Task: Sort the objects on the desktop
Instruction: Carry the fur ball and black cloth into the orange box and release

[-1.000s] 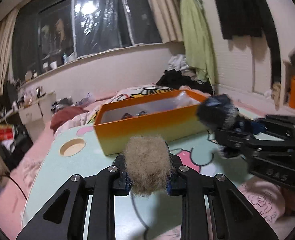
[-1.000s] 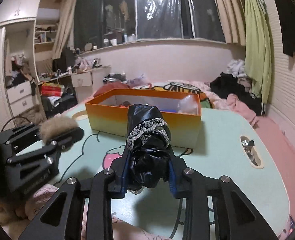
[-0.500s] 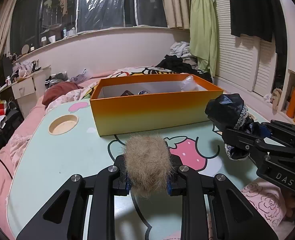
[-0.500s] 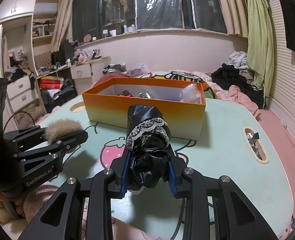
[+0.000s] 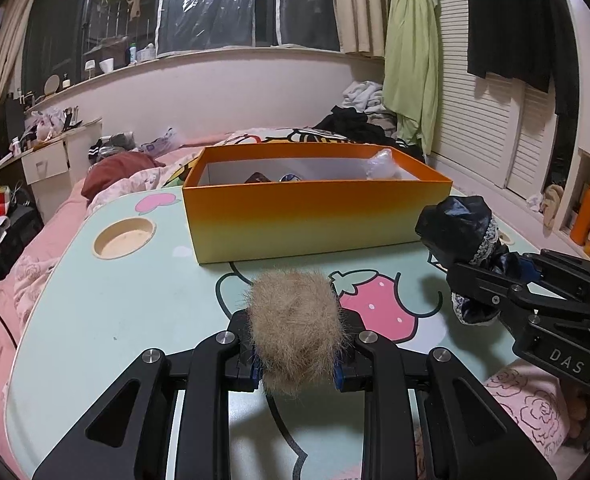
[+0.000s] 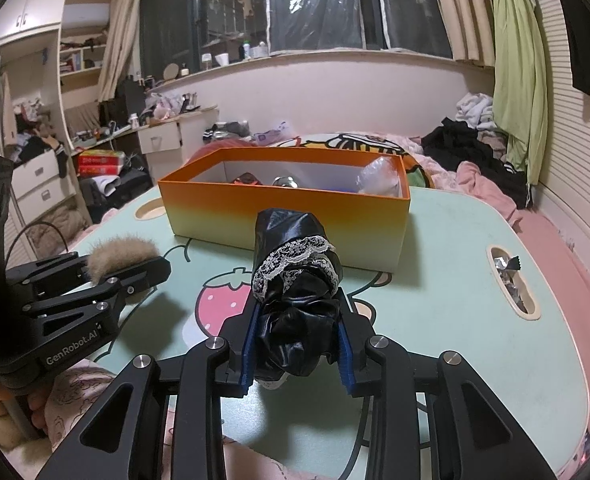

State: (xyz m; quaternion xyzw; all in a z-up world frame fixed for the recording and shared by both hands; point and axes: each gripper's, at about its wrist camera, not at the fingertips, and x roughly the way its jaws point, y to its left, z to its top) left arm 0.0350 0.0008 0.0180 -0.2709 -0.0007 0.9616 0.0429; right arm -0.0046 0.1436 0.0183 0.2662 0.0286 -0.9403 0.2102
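A person's left gripper [image 5: 297, 354] pinches a tan fur ball [image 5: 295, 332] between its blue pads, while the right gripper [image 6: 295, 344] clamps a crumpled black cloth with white lace trim [image 6: 295, 276]; both are held above the near part of a mint-green table [image 6: 455, 300] printed with a pink strawberry [image 5: 379, 304]. Beyond them on the table stands an open orange box [image 5: 307, 220] holding a clear plastic bag and small dark items. A round cup recess [image 5: 124, 237] lies left of the box; a pink bed and heaped clothes fill the background
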